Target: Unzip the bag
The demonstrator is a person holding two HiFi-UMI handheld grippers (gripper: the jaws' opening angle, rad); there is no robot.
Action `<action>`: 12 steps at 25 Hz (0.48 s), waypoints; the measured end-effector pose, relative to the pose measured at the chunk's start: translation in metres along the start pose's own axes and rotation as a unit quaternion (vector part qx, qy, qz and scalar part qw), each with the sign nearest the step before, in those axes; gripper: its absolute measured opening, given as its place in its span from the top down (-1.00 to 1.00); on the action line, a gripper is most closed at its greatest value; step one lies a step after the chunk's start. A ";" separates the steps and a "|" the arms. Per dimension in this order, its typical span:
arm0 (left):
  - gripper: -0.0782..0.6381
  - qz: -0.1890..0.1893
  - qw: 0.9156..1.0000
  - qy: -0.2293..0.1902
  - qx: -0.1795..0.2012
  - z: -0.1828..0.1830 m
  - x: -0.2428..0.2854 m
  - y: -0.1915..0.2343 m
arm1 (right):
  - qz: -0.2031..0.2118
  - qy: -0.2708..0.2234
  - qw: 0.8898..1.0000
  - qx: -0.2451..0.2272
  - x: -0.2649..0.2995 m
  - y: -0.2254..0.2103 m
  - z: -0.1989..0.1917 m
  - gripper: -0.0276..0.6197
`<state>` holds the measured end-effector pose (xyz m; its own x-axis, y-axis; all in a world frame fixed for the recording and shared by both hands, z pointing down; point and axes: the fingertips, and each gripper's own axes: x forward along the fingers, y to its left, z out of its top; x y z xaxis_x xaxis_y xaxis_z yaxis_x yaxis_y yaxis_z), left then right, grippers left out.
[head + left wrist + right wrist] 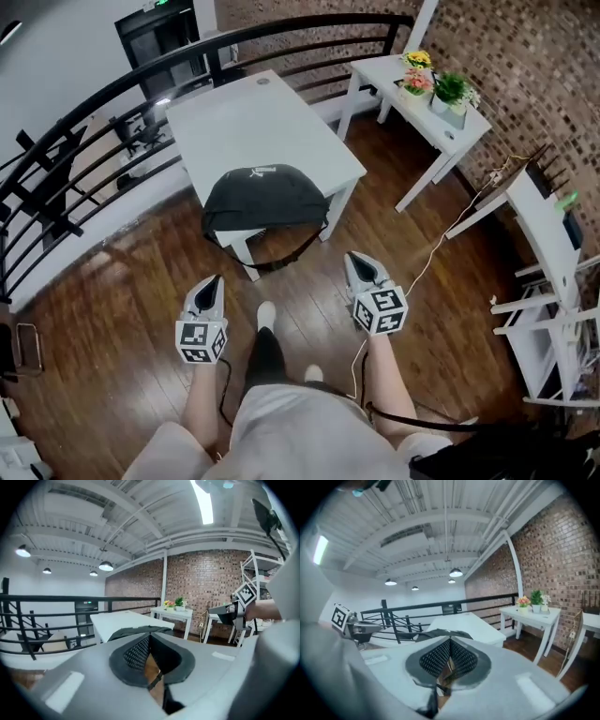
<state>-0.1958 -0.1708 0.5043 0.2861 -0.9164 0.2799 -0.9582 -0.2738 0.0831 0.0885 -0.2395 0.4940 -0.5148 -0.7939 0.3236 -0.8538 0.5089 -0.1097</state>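
A black bag [263, 198] lies at the near end of a white table [251, 127], its strap hanging off the edge. My left gripper [211, 284] and right gripper [358, 262] hover over the wooden floor, short of the table, both shut with nothing between the jaws. In the left gripper view the bag [136, 630] shows just beyond the closed left gripper [149, 641], and the right gripper [226, 612] is at the right. In the right gripper view the bag [440, 633] lies past the closed right gripper [450, 645].
A black railing [112, 94] curves behind the table. A second white table [427, 117] with potted flowers [434, 86] stands at the right, white shelving [553, 281] further right. A cable [433, 248] runs across the floor. The person's legs and feet [267, 323] are below.
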 end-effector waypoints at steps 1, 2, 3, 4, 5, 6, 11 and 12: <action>0.73 -0.005 1.000 -0.025 0.008 0.024 -0.012 -0.025 | 0.012 -0.022 1.000 -0.006 -0.023 0.014 0.012 0.94; 0.73 -0.009 0.999 -0.049 0.013 0.047 -0.025 -0.047 | 0.020 -0.042 0.999 -0.009 -0.044 0.027 0.024 0.94; 0.73 -0.010 0.997 -0.071 0.015 0.068 -0.039 -0.065 | 0.025 -0.059 0.998 -0.007 -0.063 0.039 0.034 0.94; 0.73 -0.010 0.996 -0.092 0.016 0.087 -0.052 -0.079 | 0.029 -0.075 0.997 -0.003 -0.077 0.051 0.044 0.94; 0.73 -0.009 0.994 -0.111 0.015 0.104 -0.065 -0.090 | 0.034 -0.089 0.995 -0.003 -0.089 0.064 0.053 0.94; 0.73 -0.009 0.992 -0.128 0.016 0.119 -0.076 -0.098 | 0.039 -0.101 0.994 -0.008 -0.099 0.079 0.063 0.94; 0.73 -0.015 0.982 -0.179 0.058 0.159 -0.110 -0.122 | 0.047 -0.153 0.985 -0.060 -0.127 0.135 0.106 0.94; 0.73 -0.018 0.981 -0.184 0.061 0.162 -0.113 -0.123 | 0.047 -0.157 0.984 -0.063 -0.128 0.141 0.110 0.94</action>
<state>-0.1104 -0.0807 0.3079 0.3222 -0.9426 -0.0875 -0.9467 -0.3203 -0.0345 0.0255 -0.1024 0.3339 -0.6059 -0.7955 0.0086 -0.7955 0.6059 -0.0008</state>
